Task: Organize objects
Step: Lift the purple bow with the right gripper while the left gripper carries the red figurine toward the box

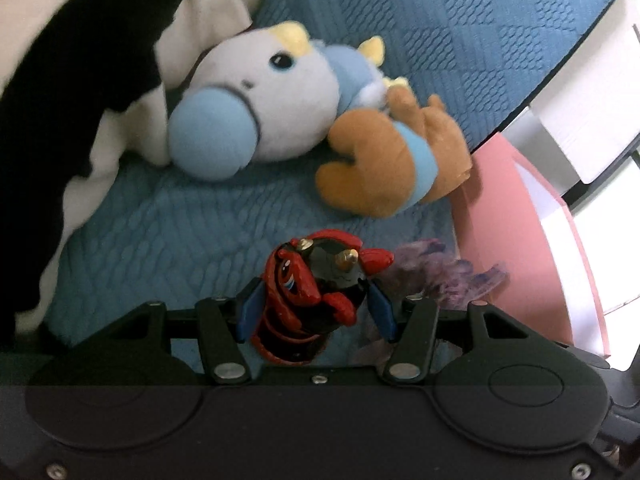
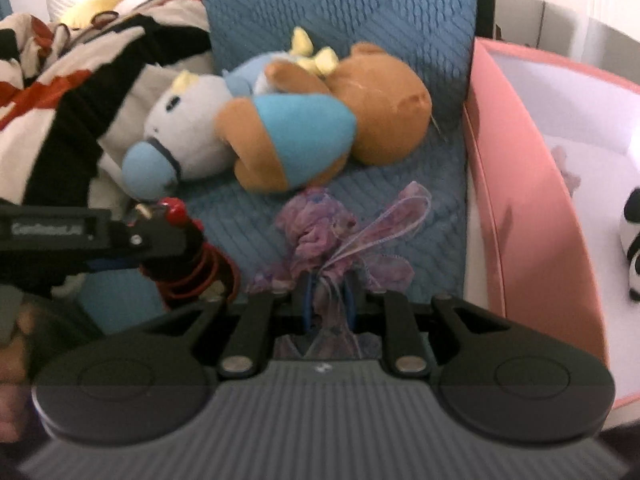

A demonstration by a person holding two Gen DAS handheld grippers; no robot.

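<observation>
My left gripper [image 1: 314,306] is shut on a red and black toy figure [image 1: 312,280] with a coiled spring body, held above the blue quilted bed cover [image 1: 440,20]. It also shows in the right wrist view [image 2: 188,256]. My right gripper [image 2: 328,300] is shut on a purple lace bow [image 2: 340,236], also seen at the right in the left wrist view [image 1: 440,272]. A white and blue plush horse [image 1: 260,104] and a brown plush bear [image 1: 392,160] in a blue garment lie on the cover ahead of both grippers.
A pink box [image 2: 532,184] with a white inside stands right of the bed cover; a small panda toy [image 2: 632,248] lies in it. A black, white and red blanket [image 2: 60,92] is bunched at the left.
</observation>
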